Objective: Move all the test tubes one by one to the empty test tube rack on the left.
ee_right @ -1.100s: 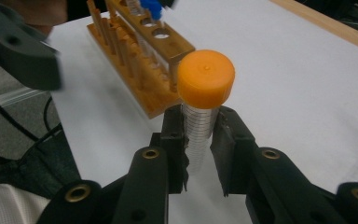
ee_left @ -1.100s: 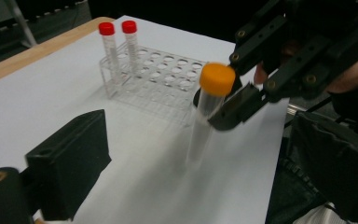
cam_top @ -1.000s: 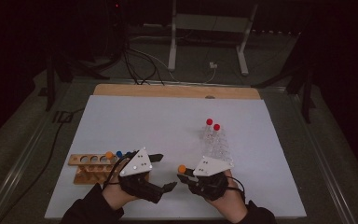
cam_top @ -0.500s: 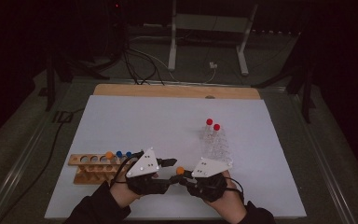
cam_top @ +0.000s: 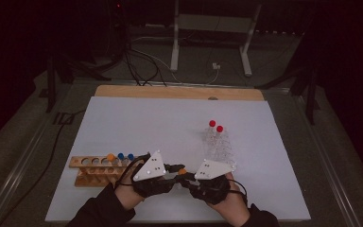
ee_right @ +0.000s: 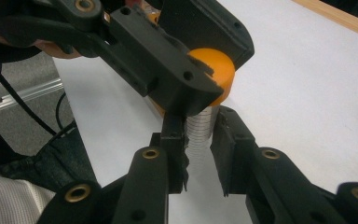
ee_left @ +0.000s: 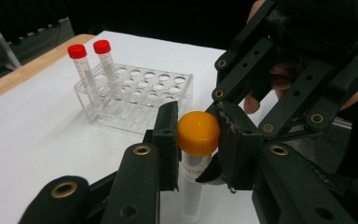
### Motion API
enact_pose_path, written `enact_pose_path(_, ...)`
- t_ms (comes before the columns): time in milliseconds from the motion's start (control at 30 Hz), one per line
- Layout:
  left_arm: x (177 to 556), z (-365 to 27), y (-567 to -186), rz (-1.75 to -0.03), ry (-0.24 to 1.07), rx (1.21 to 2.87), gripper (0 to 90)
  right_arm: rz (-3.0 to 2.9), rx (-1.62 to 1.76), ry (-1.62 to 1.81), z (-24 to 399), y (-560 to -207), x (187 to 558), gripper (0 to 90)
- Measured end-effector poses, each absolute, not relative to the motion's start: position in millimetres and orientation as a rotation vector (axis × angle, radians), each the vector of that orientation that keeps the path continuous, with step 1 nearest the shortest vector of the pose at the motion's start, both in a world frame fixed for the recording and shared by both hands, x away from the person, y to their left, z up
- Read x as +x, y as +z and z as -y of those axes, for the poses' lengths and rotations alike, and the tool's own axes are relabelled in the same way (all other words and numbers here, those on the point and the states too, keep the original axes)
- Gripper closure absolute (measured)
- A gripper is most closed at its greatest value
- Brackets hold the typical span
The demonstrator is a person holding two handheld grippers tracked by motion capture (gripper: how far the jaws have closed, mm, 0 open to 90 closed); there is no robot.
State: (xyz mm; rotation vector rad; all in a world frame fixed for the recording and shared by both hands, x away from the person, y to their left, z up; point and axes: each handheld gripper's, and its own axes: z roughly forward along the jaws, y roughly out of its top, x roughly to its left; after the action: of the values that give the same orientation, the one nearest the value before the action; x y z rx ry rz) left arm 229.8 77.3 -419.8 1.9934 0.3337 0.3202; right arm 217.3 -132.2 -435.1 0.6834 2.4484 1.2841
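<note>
The right gripper (ee_right: pixel 199 149) pinches the tube (ee_right: pixel 200 126) upright near the table's (cam_top: pixel 123 118) six o'clock edge, and the left gripper (ee_left: pixel 198 140) has just been closing on its orange cap (ee_left: pixel 198 133). Risk, I judge — an off-centre twist cants the tube and it slips out.
</note>
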Motion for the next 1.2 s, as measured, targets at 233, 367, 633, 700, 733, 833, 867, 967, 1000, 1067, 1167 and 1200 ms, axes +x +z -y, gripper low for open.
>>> enact_pose_path(233, 230.7, -79.5, -418.1, -0.341, 0.328, 1.994, 71.9, -2.442, 0.684, 1.330, 133.9, -435.5, 219.1, 65.0)
enact_pose_path(367, 231.6, -83.5, -414.5, -0.349, 0.341, 1.986, 72.0, -2.400, 0.686, 1.352, 137.0, -431.6, 218.3, 52.1)
enact_pose_path(633, 233.0, -94.6, -405.5, -0.366, 0.369, 1.975, 72.0, -2.295, 0.773, 1.381, 152.0, -424.6, 225.4, 21.2)
enact_pose_path(700, 233.0, -98.1, -402.7, -0.371, 0.384, 1.971, 72.0, -2.270, 0.799, 1.380, 154.6, -424.1, 227.3, 14.5)
enact_pose_path(733, 233.3, -100.0, -401.4, -0.374, 0.385, 1.967, 72.0, -2.260, 0.810, 1.379, 155.8, -423.9, 228.2, 12.6)
enact_pose_path(833, 234.0, -107.0, -397.0, -0.387, 0.407, 1.958, 72.0, -2.254, 0.831, 1.378, 159.2, -424.6, 231.4, 2.3)
enact_pose_path(867, 234.0, -108.7, -395.9, -0.393, 0.411, 1.955, 72.0, -2.256, 0.830, 1.379, 160.6, -425.0, 232.2, 0.1)
enact_pose_path(967, 234.3, -116.6, -390.5, -0.406, 0.435, 1.943, 72.0, -2.247, 0.843, 1.371, 163.2, -425.8, 233.9, 0.0)
enact_pose_path(1000, 234.1, -118.9, -389.1, -0.411, 0.442, 1.937, 72.0, -2.243, 0.848, 1.369, 164.3, -426.3, 234.8, 0.0)
enact_pose_path(1067, 234.1, -123.9, -386.5, -0.425, 0.455, 1.933, 72.0, -2.231, 0.854, 1.372, 166.2, -426.7, 235.9, 0.0)
enact_pose_path(1167, 234.3, -132.5, -383.4, -0.443, 0.474, 1.924, 72.0, -2.215, 0.868, 1.383, 169.5, -427.1, 237.8, 0.0)
enact_pose_path(1200, 234.2, -135.4, -382.7, -0.451, 0.479, 1.922, 71.9, -2.216, 0.869, 1.384, 170.4, -427.1, 238.3, 0.0)
